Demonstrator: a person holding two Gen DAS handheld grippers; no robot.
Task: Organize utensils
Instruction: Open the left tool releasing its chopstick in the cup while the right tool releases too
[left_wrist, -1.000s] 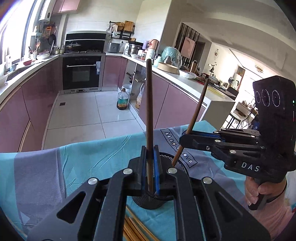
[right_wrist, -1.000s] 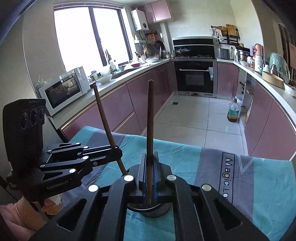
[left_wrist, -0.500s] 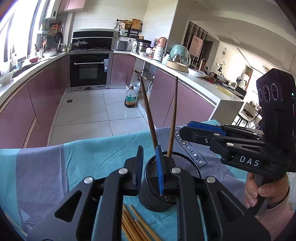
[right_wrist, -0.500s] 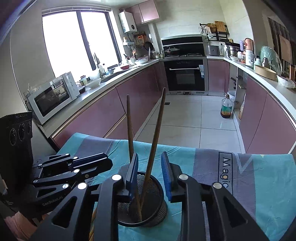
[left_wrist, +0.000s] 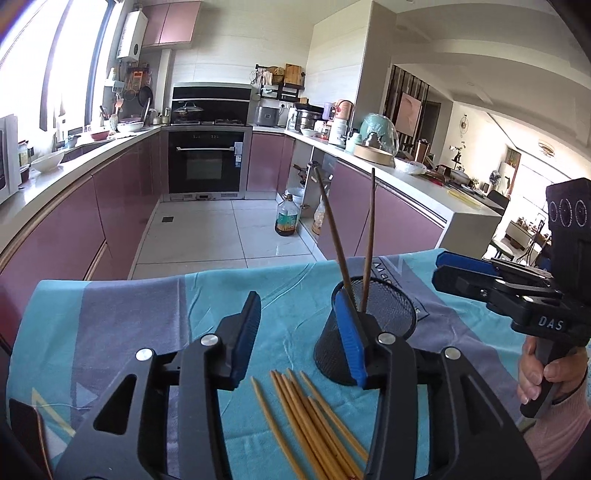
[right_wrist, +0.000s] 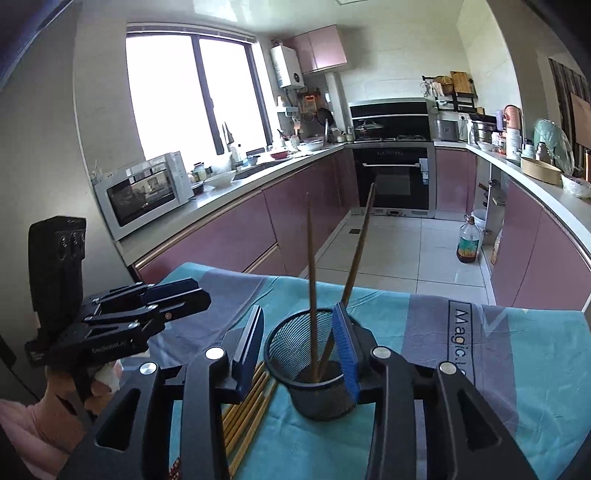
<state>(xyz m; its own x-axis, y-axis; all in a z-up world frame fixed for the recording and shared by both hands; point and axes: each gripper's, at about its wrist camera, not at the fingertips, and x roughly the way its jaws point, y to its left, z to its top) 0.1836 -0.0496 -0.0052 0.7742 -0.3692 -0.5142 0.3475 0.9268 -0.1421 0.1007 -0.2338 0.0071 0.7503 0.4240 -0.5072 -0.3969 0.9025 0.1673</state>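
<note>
Over the mesh cup (left_wrist: 371, 325) I've just let go: both dark chopsticks (right_wrist: 311, 288) now lean inside it, dropped a second ago. Left gripper (left_wrist: 301, 338) and right gripper (right_wrist: 301, 347) both gape wide, empty, pulled back. Pale chopsticks (left_wrist: 310, 417) lie beside the cup on the surface (left_wrist: 110, 332), next pickup I reckon.

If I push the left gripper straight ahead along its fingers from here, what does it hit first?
Probably nothing between the pads: the open left gripper points past the mesh cup, over bare tablecloth. Its right finger overlaps the cup's near side, so that finger may clip it; depth unclear.
</note>
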